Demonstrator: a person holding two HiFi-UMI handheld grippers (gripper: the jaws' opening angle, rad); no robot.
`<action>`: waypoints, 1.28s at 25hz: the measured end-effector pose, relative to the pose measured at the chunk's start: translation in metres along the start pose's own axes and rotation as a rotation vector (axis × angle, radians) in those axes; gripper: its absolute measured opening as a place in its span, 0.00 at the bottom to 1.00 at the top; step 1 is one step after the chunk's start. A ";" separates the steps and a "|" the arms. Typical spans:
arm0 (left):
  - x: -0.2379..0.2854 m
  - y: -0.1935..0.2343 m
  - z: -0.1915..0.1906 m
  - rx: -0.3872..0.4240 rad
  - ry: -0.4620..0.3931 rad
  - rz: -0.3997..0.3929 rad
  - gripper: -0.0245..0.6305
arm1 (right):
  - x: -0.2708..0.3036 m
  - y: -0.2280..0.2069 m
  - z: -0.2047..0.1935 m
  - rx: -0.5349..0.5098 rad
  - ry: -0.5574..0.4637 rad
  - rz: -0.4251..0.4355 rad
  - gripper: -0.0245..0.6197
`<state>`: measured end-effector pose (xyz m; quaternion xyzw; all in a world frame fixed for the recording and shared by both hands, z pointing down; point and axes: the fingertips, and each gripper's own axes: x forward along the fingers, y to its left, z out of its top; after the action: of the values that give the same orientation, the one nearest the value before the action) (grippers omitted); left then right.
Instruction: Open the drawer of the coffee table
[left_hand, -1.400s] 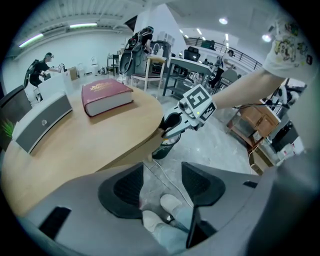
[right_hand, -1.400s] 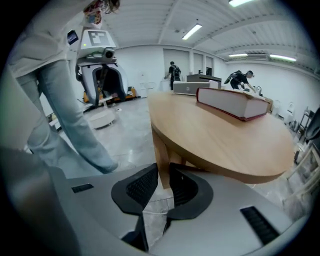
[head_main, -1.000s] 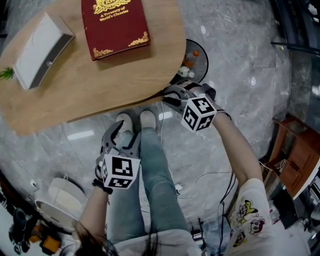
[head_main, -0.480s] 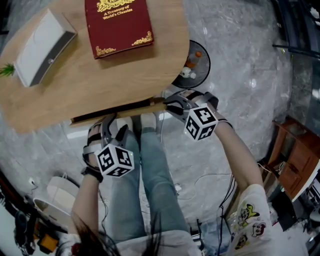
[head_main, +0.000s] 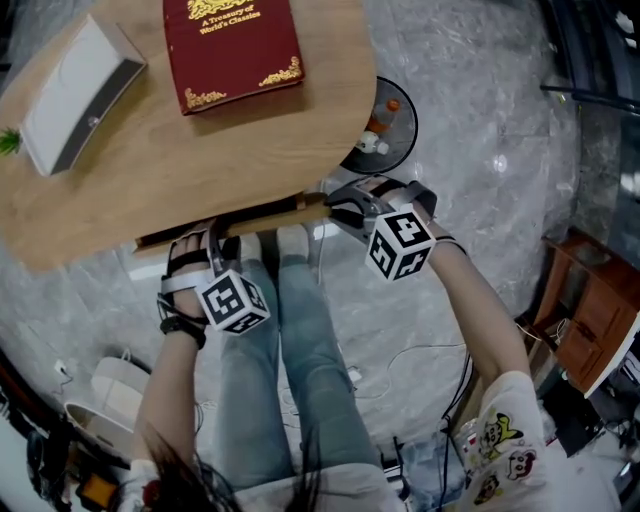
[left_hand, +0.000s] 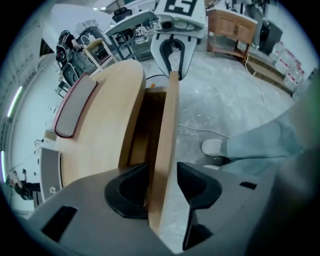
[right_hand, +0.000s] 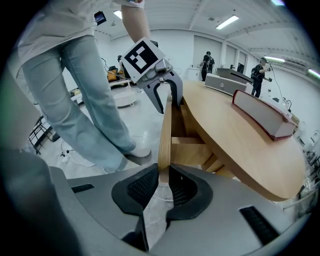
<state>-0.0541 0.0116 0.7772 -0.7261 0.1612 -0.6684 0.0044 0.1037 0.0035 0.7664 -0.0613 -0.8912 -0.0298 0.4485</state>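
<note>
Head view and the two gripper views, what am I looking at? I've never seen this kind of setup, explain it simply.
No robot: a person holds a two-jaw gripper in each hand. The head view looks down from their head; each gripper view looks along one gripper's jaws. On the coffee table lie a red book and a white box. The right gripper is clamped on the drawer front, pulled slightly out. The left gripper straddles the same board; its jaws have just been closing, not yet gripping.
</note>
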 end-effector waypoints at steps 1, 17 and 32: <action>0.003 0.000 0.000 0.024 0.005 0.006 0.26 | 0.000 0.000 0.000 -0.002 0.007 0.001 0.13; 0.006 -0.006 0.004 0.106 -0.013 -0.097 0.15 | 0.023 -0.001 0.016 0.043 0.106 -0.004 0.13; -0.011 -0.076 -0.006 0.110 -0.019 -0.198 0.14 | 0.027 0.071 0.020 0.059 0.121 0.064 0.13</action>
<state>-0.0437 0.0876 0.7836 -0.7434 0.0518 -0.6665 -0.0201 0.0813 0.0783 0.7756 -0.0744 -0.8606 0.0071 0.5037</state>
